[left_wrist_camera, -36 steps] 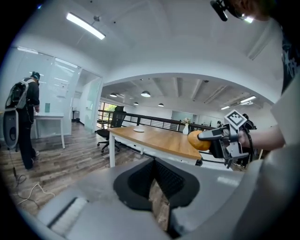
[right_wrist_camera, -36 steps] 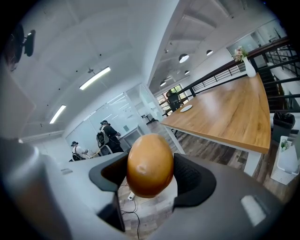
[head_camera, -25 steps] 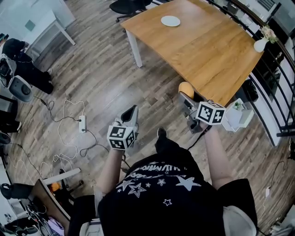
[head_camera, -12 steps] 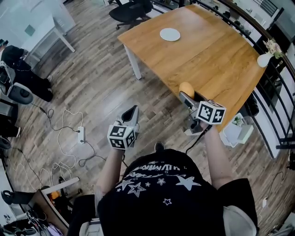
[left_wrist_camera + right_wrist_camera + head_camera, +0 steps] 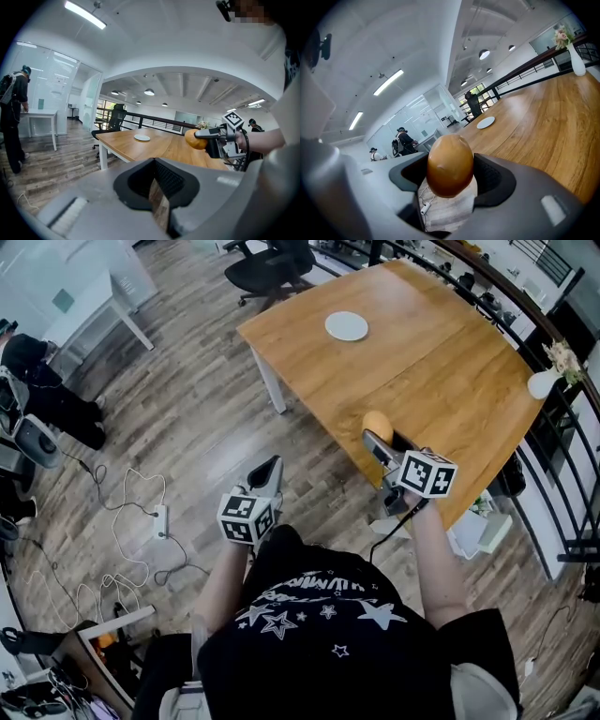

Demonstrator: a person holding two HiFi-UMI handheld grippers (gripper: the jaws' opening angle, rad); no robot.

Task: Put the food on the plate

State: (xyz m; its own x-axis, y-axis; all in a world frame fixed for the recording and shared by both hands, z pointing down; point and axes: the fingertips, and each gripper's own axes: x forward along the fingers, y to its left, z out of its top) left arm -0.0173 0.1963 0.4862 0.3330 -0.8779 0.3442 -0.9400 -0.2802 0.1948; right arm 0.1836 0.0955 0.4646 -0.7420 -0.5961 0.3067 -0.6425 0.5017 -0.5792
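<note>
- While the food (image 5: pixel 450 164), a smooth golden-brown, egg-shaped piece that may be a bread roll, is clamped between the jaws of the right gripper (image 5: pixel 382 444), it hangs in the air over the near edge of the wooden table (image 5: pixel 441 362) and rests on nothing.
- The right gripper's jaws stand fairly wide, because the food fills the gap. A dark pad presses on each side of it, and its rounded end pokes out past the tips.
- The left gripper (image 5: pixel 272 465) is empty. Its jaws are drawn together, with only a sliver of floor showing behind the tips. It is held out over the wooden floor, left of the table's near corner.
- The white plate (image 5: pixel 347 326) lies flat and bare towards the far left end of the table, well apart from the food. The tabletop between them looks unobstructed.
- A white vase of flowers (image 5: pixel 544 381) stands at the table's far right edge, away from the straight path to the plate.
- Off the table, a black office chair (image 5: pixel 272 259) sits beyond its far end. A power strip with cables (image 5: pixel 159 519) lies on the floor to the left, and a person with a backpack (image 5: pixel 11 117) stands at a white desk in the background.
- I judge the pick-up to be done and the food partway through its carry. What is left is to reach across the table, lower the food onto the plate, open the jaws and draw back.
- The rounded shape may roll once it is let go, so a low, gentle release near the plate's middle seems wise.
</note>
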